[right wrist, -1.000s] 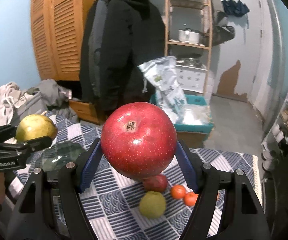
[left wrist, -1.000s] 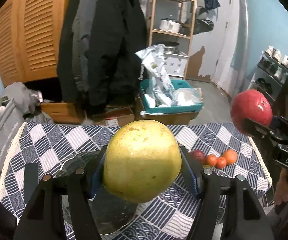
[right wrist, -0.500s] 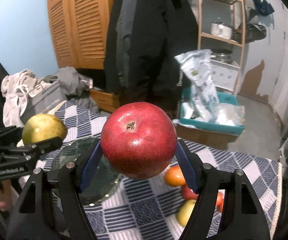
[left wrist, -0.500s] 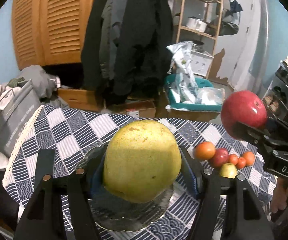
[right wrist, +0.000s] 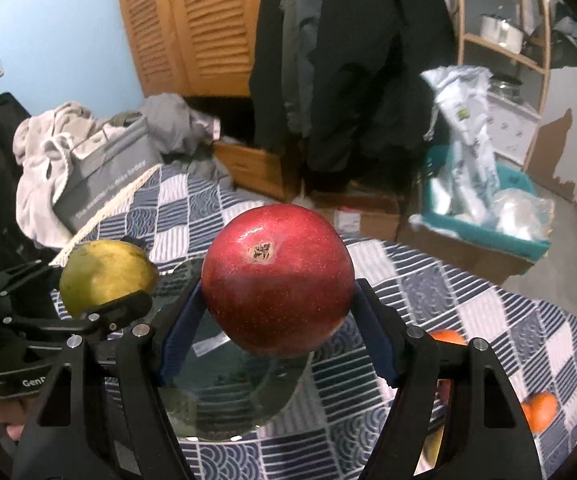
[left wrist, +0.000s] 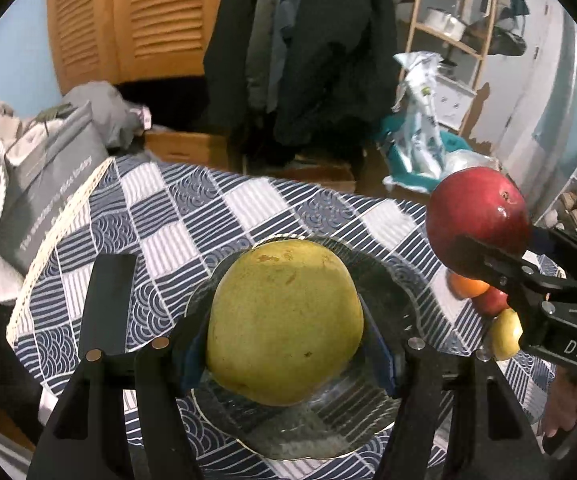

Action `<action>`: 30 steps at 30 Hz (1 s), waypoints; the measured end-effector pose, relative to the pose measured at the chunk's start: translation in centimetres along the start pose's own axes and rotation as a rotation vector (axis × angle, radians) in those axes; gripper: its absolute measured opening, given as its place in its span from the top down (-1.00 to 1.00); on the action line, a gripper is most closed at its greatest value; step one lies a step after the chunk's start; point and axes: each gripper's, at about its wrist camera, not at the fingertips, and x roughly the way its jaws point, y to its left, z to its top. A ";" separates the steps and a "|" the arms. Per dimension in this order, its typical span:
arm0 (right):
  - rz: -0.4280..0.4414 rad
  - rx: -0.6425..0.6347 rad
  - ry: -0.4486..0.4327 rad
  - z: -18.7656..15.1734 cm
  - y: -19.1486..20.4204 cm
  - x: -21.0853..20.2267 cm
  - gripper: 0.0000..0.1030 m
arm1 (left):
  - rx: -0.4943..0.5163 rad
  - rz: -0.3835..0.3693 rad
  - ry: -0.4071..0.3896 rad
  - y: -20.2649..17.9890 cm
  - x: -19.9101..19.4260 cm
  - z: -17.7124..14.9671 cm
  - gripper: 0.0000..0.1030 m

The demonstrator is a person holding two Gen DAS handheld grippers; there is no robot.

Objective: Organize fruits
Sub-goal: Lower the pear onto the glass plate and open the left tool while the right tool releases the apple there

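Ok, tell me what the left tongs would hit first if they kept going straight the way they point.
Probably the glass plate on the table: the left tongs, shut on the pear, point down at it. How far above it they are is unclear.

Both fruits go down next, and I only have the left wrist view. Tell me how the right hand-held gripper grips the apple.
Observer: Both blue pads press the apple on opposite sides; the right hand-held gripper is shut on it.
Operator: Say what lies past it.
Observer: Seen along that gripper, the glass plate shows just below the apple. I can't tell whether the apple is straight above it.
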 end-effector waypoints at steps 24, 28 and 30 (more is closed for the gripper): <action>0.053 -0.039 0.244 -3.9 2.2 8.5 -0.43 | -0.026 0.046 0.213 3.1 6.6 -3.8 -0.33; 0.057 -0.041 0.280 -4.6 2.2 9.2 -0.43 | -0.031 0.040 0.252 3.1 7.3 -4.5 -0.33; 0.062 -0.038 0.294 -4.9 2.3 9.4 -0.43 | -0.030 0.043 0.269 3.1 7.6 -4.9 -0.33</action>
